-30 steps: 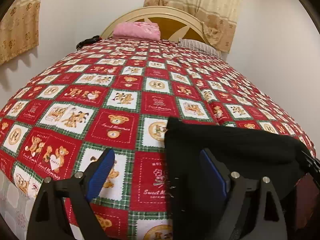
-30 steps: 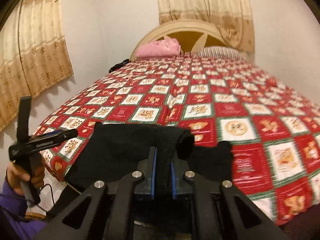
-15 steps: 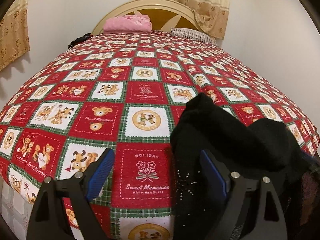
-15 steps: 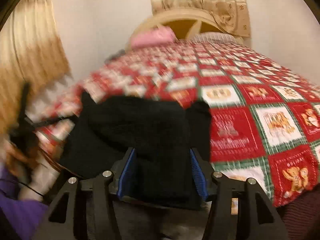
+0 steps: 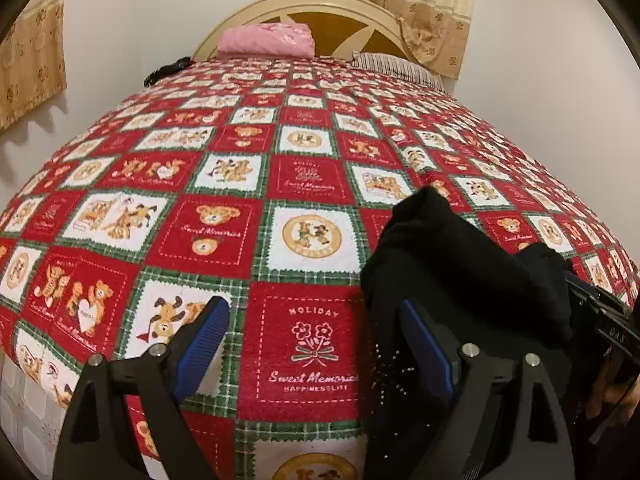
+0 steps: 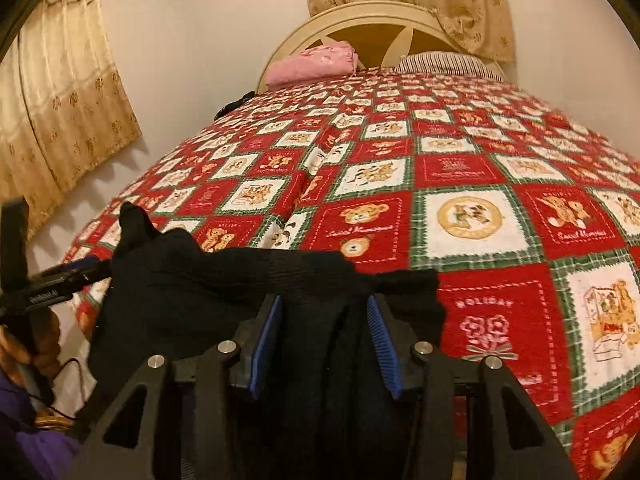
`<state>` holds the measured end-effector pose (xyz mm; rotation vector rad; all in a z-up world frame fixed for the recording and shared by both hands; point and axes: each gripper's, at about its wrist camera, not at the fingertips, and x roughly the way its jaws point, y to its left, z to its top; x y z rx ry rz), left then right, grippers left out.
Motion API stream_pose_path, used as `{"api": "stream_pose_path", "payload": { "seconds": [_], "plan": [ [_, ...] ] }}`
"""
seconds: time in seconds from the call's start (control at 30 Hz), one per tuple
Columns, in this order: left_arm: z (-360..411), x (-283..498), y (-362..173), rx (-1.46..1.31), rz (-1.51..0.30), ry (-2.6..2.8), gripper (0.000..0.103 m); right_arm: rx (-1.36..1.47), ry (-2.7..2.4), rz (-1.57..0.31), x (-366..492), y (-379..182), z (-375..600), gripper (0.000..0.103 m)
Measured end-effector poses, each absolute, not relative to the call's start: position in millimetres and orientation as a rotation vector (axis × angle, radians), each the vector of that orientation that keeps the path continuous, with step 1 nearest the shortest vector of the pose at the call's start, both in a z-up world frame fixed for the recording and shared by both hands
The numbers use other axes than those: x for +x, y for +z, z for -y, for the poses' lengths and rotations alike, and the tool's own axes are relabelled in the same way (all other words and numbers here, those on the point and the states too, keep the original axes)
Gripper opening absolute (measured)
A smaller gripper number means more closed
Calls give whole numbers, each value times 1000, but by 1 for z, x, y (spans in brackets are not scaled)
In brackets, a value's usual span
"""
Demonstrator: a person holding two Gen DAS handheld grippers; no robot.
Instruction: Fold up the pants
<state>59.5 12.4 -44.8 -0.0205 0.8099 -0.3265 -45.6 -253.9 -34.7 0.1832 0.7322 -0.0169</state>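
The right gripper (image 6: 326,344), shut tight on cloth a second ago, now stands with its blue pads parted, the black knitted pants (image 6: 248,280) slack between them, so that fold appears released. The left gripper (image 5: 316,340) remains wide open over the red teddy-bear quilt (image 5: 280,184), one pad apparently brushing the bundle (image 5: 460,264) bunched at the bed's near edge. Pink folded fabric (image 5: 266,39) and a striped pillow (image 5: 396,66) lie far off, obstructing nothing.

My L gripper (image 5: 312,340) is wide apart, 2 blue pads spread, nothing between them. My R gripper (image 6: 323,344) is parted too, pads not pressing. From the R cam I see my L hand (image 6: 38,336) at far left, wrapped round its gripper's handle, held level.
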Motion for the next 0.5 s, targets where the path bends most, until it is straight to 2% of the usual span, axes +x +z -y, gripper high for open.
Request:
{"api": "stream_pose_path", "payload": {
  "seconds": [0.17, 0.3, 0.37, 0.5],
  "plan": [
    [-13, 62, -49, -26, -823, -338, 90, 74, -28, -723, -40, -35, 218, 49],
    [-17, 63, -51, -39, -828, -337, 90, 99, -40, -734, -31, -35, 225, 46],
    [-19, 64, -50, -41, -827, -330, 90, 63, -42, -733, -34, -30, 216, 12],
    [-22, 65, -49, -47, -821, -314, 90, -99, -57, -648, -42, -11, 158, 11]
  ]
}}
